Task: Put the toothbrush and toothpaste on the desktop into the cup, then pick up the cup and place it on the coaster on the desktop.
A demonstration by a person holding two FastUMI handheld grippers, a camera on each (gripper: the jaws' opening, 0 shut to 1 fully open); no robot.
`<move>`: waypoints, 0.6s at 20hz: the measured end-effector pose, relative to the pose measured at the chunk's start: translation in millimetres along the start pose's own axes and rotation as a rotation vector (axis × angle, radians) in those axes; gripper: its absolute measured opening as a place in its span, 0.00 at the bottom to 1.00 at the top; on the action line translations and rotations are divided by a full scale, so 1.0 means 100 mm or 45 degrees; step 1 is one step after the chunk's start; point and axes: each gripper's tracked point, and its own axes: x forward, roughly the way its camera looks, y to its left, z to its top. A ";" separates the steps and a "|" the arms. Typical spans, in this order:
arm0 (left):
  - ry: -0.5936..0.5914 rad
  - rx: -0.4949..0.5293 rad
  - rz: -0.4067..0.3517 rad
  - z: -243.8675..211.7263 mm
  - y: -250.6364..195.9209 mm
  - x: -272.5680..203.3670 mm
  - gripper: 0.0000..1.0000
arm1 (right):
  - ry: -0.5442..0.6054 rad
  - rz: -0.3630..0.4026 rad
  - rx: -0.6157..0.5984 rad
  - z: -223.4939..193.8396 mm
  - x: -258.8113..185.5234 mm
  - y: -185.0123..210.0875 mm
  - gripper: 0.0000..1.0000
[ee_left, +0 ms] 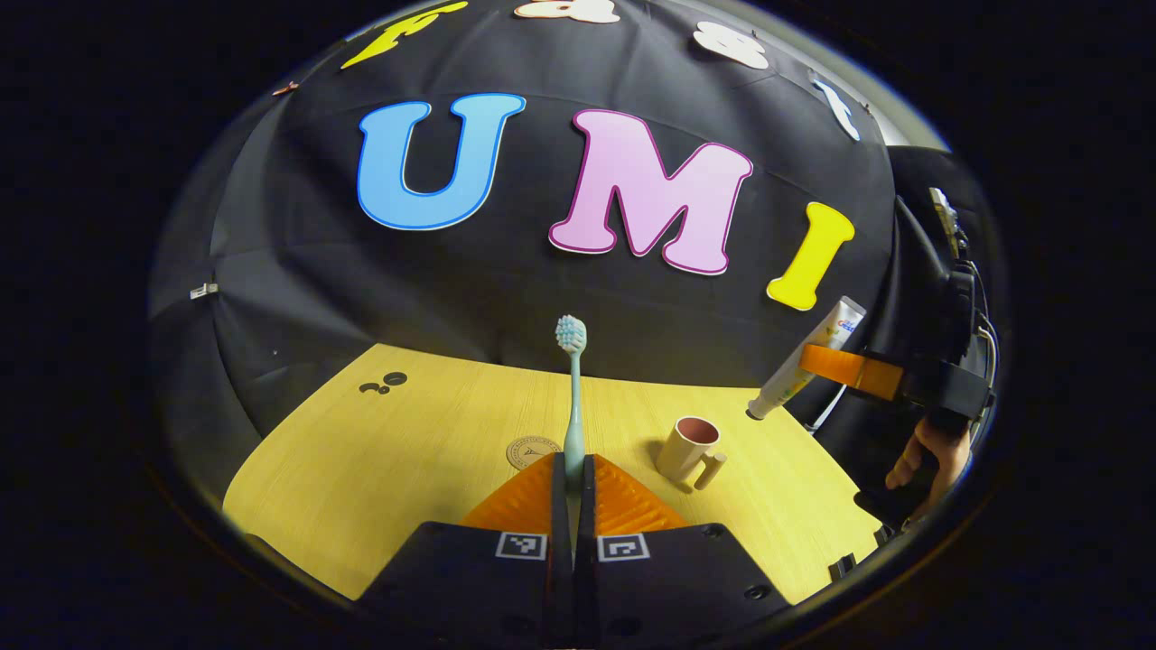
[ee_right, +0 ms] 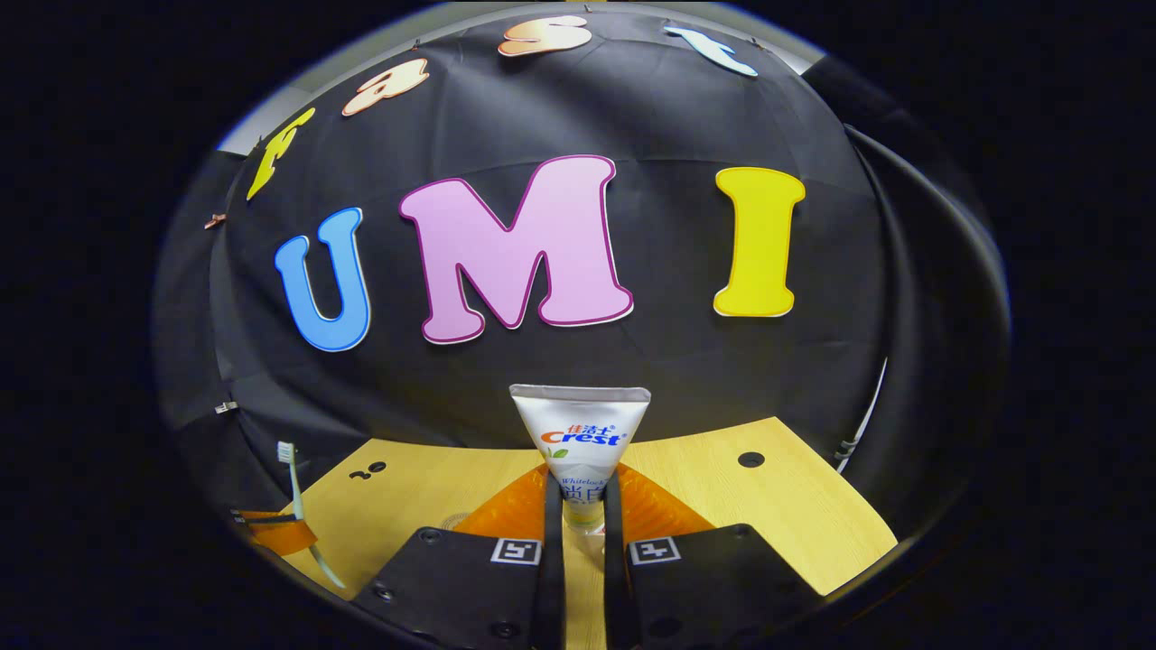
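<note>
Toothbrush and toothpaste, each lifted clear of the bench in a hand-held gripper.

Toothbrush point(ee_left: 573, 388): upright, bristles up, handle pinched between the closed fingers of the left hand-held gripper point(ee_left: 573, 469). Toothpaste point(ee_right: 580, 442): crimped end up, clamped by the right hand-held gripper point(ee_right: 582, 506). Cup point(ee_left: 690, 450): upright on the wooden bench point(ee_left: 406, 451), handle toward the camera. Coaster point(ee_left: 531, 450): flat, just left of the cup, partly behind the left gripper's fingers.

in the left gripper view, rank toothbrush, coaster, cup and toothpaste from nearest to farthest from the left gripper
1. toothbrush, clamped upright in the left gripper.
2. coaster, on the desk just beyond the fingers, slightly left.
3. cup, standing on the desk to the right.
4. toothpaste, far right, held in the air by the right gripper.
</note>
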 end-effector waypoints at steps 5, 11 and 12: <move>-0.005 -0.006 0.013 0.01 -0.02 0.03 0.06 | 0.067 0.016 0.014 -0.27 0.50 -0.10 0.20; -0.011 -0.002 0.033 -0.01 -0.05 0.08 0.06 | 0.159 0.019 -0.002 -0.67 0.93 -0.23 0.20; -0.011 -0.002 0.036 -0.01 -0.06 0.09 0.06 | 0.176 0.018 -0.010 -0.73 0.98 -0.24 0.20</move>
